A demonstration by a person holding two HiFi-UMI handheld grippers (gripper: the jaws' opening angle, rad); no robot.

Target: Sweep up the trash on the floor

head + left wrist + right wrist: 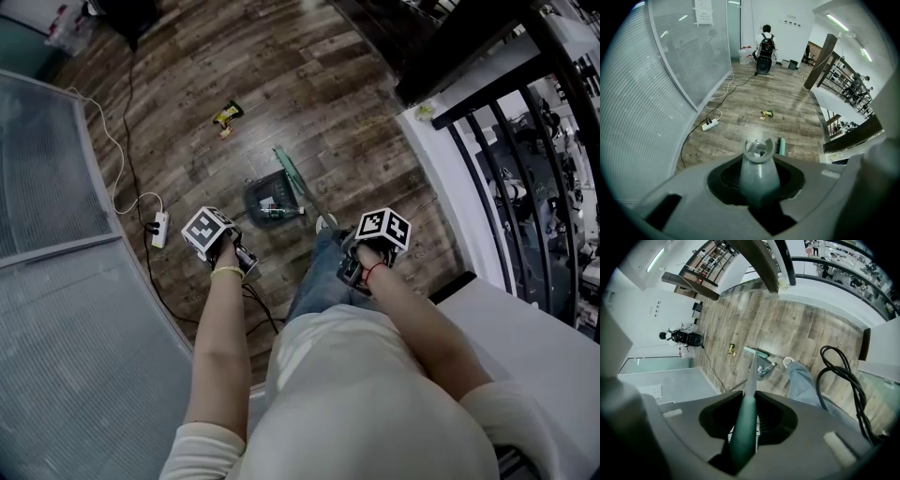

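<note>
**A:** The yellow wrapper [226, 114] is the trash left on the boards. It lies well beyond the broom head [289, 169], out past the far side of the dustpan [258, 190].

**B:** The pan isn't empty either. There's a bottle [281, 213] lying in it, plus small bits I can't make out.

**A:** And the broom head sits just beside the pan, on its far edge.

**B:** How are the tools held?

**A:** The right gripper [743, 437] has its jaws clamped on the green broom handle [746, 408]. The left gripper [759, 187] is clamped round the grey dustpan handle [758, 161], the one with the clip at its top.

**B:** So I'd call this a pause between sweeps — some trash is in the pan, and the wrapper is yet to be fetched.

**A:** That's my guess too. The next move calls for reaching the broom out past the wrapper and drawing it back toward the pan, or carrying the pan closer first.

**B:** Mind the power strip [159, 228] and its cable, off to the outer side of the left gripper — near enough to snag, I'd think, if the pan swings that way.
</note>
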